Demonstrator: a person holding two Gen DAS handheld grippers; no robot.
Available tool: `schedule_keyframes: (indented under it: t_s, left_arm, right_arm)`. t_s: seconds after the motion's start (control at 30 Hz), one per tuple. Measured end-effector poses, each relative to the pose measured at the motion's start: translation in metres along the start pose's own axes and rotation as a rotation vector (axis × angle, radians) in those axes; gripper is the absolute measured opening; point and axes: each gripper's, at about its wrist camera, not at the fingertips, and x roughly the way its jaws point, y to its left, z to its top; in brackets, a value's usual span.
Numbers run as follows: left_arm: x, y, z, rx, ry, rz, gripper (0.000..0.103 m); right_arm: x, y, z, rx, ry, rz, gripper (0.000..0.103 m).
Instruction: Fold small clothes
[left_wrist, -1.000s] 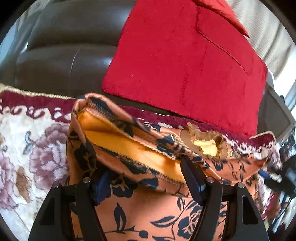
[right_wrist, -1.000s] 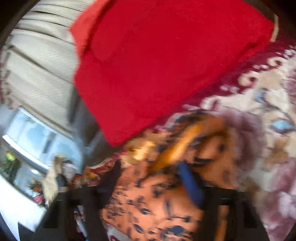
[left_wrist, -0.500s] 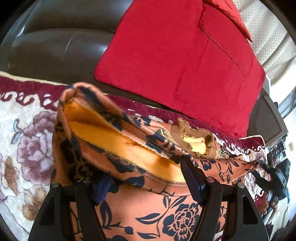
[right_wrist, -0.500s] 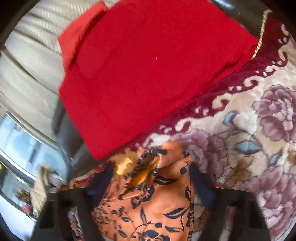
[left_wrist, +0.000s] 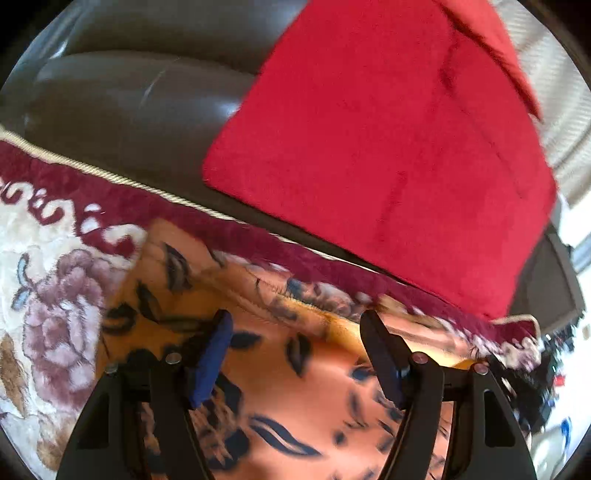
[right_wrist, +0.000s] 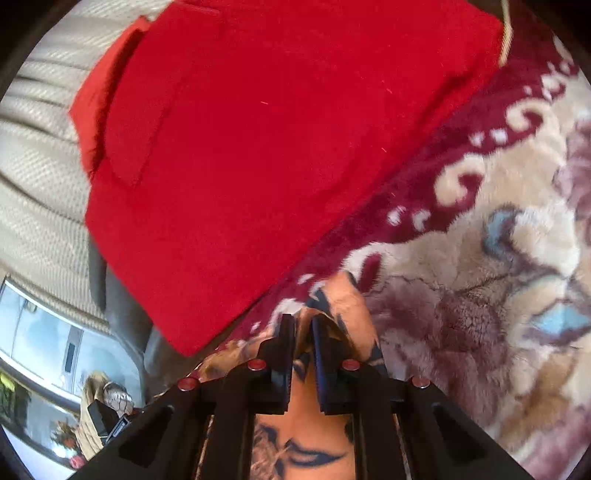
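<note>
An orange garment with a dark blue floral print (left_wrist: 295, 387) lies on a floral blanket (left_wrist: 55, 295), its yellow lining showing at an open edge (left_wrist: 332, 325). My left gripper (left_wrist: 295, 332) is open just above the garment, its fingers spread on either side of that edge. In the right wrist view my right gripper (right_wrist: 303, 328) is shut on a corner of the same garment (right_wrist: 347, 306), with cloth pinched between its two fingers. The left view is blurred by motion.
A large red cushion (left_wrist: 388, 129) (right_wrist: 258, 129) leans on a dark leather sofa back (left_wrist: 129, 92) just beyond the garment. The blanket's maroon border (right_wrist: 443, 155) runs along the cushion. A beige curtain (right_wrist: 37, 147) and a window are at the left.
My right gripper has closed on the garment's corner; it was open half a second ago. My left gripper has dropped lower and forward over the garment, which now lies flatter.
</note>
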Motion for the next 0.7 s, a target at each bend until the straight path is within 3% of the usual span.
schedule_keyframes:
  t_s: [0.13, 0.3, 0.33, 0.4, 0.43, 0.57, 0.7]
  left_arm:
    - [-0.001, 0.014, -0.001, -0.058, -0.009, -0.035, 0.072]
    - [-0.036, 0.009, -0.022, 0.081, -0.049, 0.011, 0.072]
    - [-0.043, 0.012, -0.028, 0.102, -0.055, 0.037, 0.072]
    - [-0.058, 0.021, -0.04, 0.124, -0.061, 0.082, 0.074]
    - [-0.067, 0.028, -0.046, 0.131, -0.065, 0.097, 0.074]
    - [-0.096, 0.061, -0.065, 0.115, -0.087, 0.177, 0.079]
    - [-0.106, 0.091, -0.076, 0.01, -0.044, 0.154, 0.079]
  right_arm:
    - [-0.01, -0.008, 0.007, 0.063, 0.003, 0.077, 0.014]
    - [-0.04, 0.014, 0.003, -0.046, -0.002, 0.087, 0.018]
    - [-0.045, 0.018, 0.0, -0.067, 0.002, 0.075, 0.026]
    - [-0.055, 0.02, -0.009, -0.098, 0.011, 0.041, 0.059]
    - [-0.062, 0.021, -0.013, -0.107, 0.003, 0.036, 0.088]
    - [-0.084, 0.018, -0.027, -0.135, 0.017, 0.032, 0.09]
    - [-0.095, 0.012, -0.04, -0.136, 0.048, 0.018, 0.09]
